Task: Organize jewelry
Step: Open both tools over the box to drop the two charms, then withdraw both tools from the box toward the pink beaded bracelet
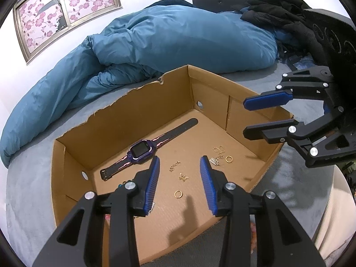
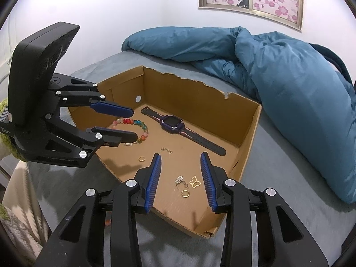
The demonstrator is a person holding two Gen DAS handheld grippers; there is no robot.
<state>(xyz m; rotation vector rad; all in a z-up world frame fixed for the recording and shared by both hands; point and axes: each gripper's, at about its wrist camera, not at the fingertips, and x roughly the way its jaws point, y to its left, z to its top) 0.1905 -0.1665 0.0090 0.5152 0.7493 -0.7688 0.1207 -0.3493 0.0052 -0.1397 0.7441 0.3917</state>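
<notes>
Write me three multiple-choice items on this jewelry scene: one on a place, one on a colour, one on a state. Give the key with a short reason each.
1. Where does the watch lie?
A. On the blue duvet
B. On the floor of the cardboard box
C. Between the right gripper's fingers

2. What colour is the butterfly pendant?
A. Gold
B. Red
C. Black

3. How does the left gripper stand?
A. Shut on a ring
B. Shut on the watch
C. Open, holding nothing

Key:
1 B, the watch rests flat on the box bottom near the far wall.
2 A, the pendant's outline shines gold against the brown cardboard.
3 C, its blue pads stand apart above the small gold pieces, touching none.
</notes>
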